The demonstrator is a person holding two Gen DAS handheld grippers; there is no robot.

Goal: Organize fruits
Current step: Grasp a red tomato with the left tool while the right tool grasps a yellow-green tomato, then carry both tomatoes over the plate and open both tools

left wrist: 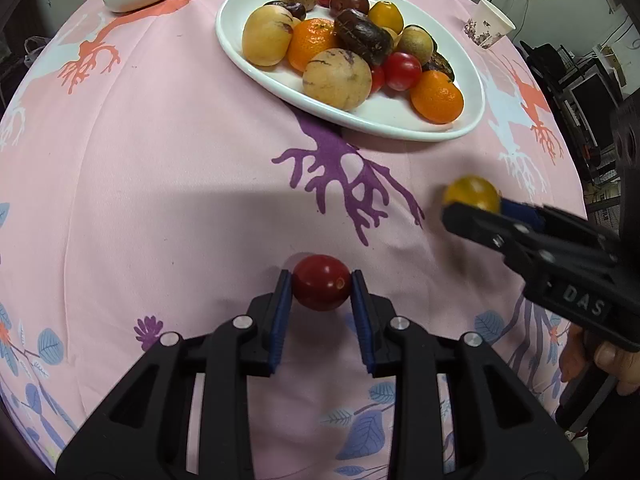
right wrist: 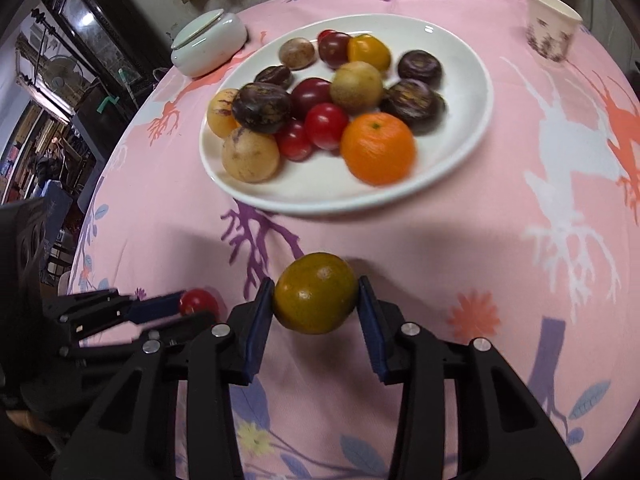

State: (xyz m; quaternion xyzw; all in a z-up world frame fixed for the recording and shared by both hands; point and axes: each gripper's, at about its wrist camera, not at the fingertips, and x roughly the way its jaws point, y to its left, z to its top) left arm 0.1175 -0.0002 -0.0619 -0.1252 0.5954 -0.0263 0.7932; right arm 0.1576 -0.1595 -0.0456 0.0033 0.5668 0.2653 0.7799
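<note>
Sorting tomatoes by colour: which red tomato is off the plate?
The red tomato clamped in the left tool, above the tablecloth; the other red ones lie on the white plate.

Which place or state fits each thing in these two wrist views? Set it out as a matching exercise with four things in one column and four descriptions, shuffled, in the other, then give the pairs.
Things
1. red tomato
2. yellow-green fruit
3. paper cup
4. white plate

Descriptions
A. stands beyond the plate, near the far edge of the cloth
B. gripped by the left gripper
C. piled with mixed fruit
D. gripped by the right gripper

Pairs: 1-B, 2-D, 3-A, 4-C
</note>
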